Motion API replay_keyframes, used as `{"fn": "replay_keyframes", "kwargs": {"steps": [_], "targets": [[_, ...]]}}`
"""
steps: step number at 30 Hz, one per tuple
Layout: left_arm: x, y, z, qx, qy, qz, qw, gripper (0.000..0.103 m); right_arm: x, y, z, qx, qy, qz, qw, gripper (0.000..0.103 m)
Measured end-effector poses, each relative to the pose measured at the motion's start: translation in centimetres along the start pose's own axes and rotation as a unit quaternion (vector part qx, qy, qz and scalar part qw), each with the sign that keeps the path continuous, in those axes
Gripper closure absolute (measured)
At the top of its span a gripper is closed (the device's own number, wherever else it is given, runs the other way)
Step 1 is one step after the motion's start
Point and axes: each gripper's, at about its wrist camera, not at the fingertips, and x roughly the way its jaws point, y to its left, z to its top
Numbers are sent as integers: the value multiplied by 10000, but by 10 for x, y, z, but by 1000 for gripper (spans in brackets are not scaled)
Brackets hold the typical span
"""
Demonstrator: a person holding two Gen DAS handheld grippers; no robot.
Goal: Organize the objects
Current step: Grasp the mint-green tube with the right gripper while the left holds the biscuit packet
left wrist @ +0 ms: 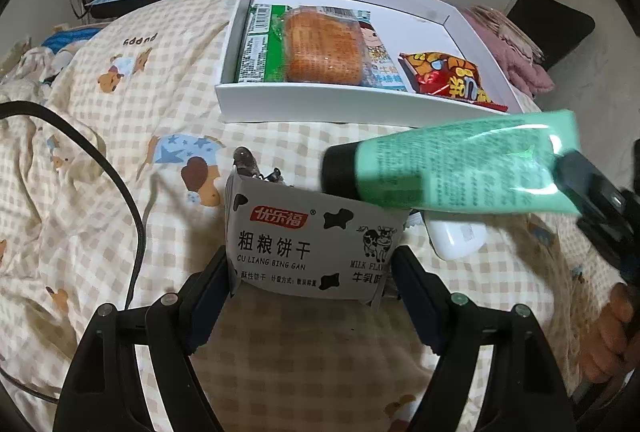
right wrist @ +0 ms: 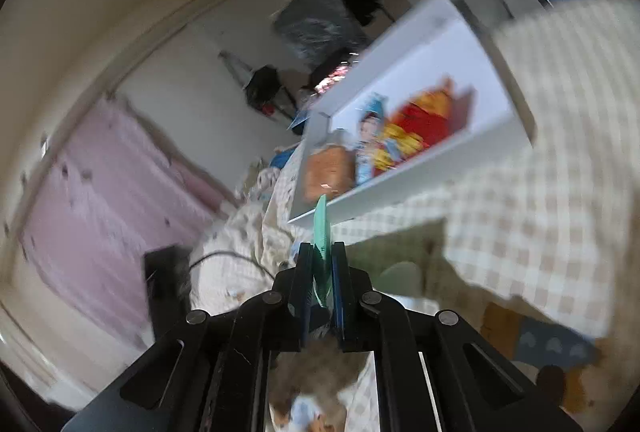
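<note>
L gripper pinches cracker pack; R gripper clamps green tube w/ box behind, white gadget under.

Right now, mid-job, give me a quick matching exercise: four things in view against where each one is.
Things:
1. green tube
2. biscuit packet
3. red snack bag
4. white box

Places:
A. lying inside the box, right side
B. resting on the checked bedcover
C. clamped by its flat end in the right gripper
D. between the left gripper's fingers

Pairs: 1-C, 2-D, 3-A, 4-B
</note>
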Motion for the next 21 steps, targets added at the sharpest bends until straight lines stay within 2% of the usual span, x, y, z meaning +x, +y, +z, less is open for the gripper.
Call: {"fn": "replay_keyframes", "kwargs": {"steps": [3,8,11,17,20,21], "targets": [[0,0,-1,-2,11,13,10000,21,0,21,-1,-596,424,-252,9970,93],[0,0,-2,21,33,25,10000,21,17,38,-18,-1384,1231,-563,9811,93],[1,-1,-2,32,52,31,10000,21,28,37,-28,-1504,1464,-687,9753,92],[2,-2,-2,38,69,48,10000,21,39,15,-34,-1294,1488,-917,9761,92],[0,-2,-2,49,62,38,10000,21,41,8,-32,-1221,1367,-1149,9763,90],[0,-3,-3,57,63,44,10000,21,42,7,-30,-1203,1310,-1168,9771,81]]}}
